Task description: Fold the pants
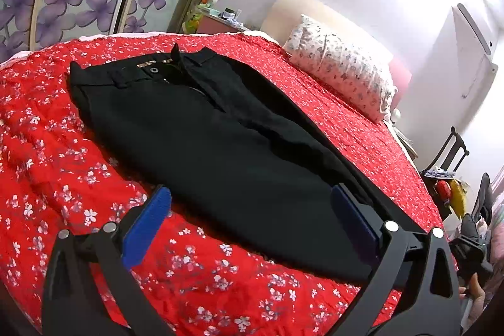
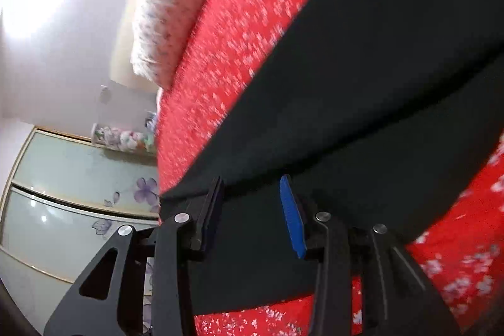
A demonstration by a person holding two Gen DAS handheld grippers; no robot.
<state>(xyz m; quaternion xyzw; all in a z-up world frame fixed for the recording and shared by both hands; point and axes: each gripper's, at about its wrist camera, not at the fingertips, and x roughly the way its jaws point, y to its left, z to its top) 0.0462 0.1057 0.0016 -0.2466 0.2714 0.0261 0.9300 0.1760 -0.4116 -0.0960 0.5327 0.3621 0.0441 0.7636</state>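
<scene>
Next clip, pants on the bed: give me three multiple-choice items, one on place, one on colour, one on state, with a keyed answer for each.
1. Where do the pants lie?
A. on the red floral bedspread
B. on the pillow
C. on the floor

2. What colour are the pads on the left gripper fingers?
A. green
B. blue
C. white

3. How is the pants' waistband?
A. buttoned shut
B. rolled up
C. unfastened, fly open

Answers:
1 A: red flowered cloth surrounds the pants.
2 B: both pads show blue.
3 C: the band ends sit apart, with the button exposed.

Left wrist view angled down over bed (image 1: 56, 122), right view rolled, close, shared pants (image 1: 201, 128)
</scene>
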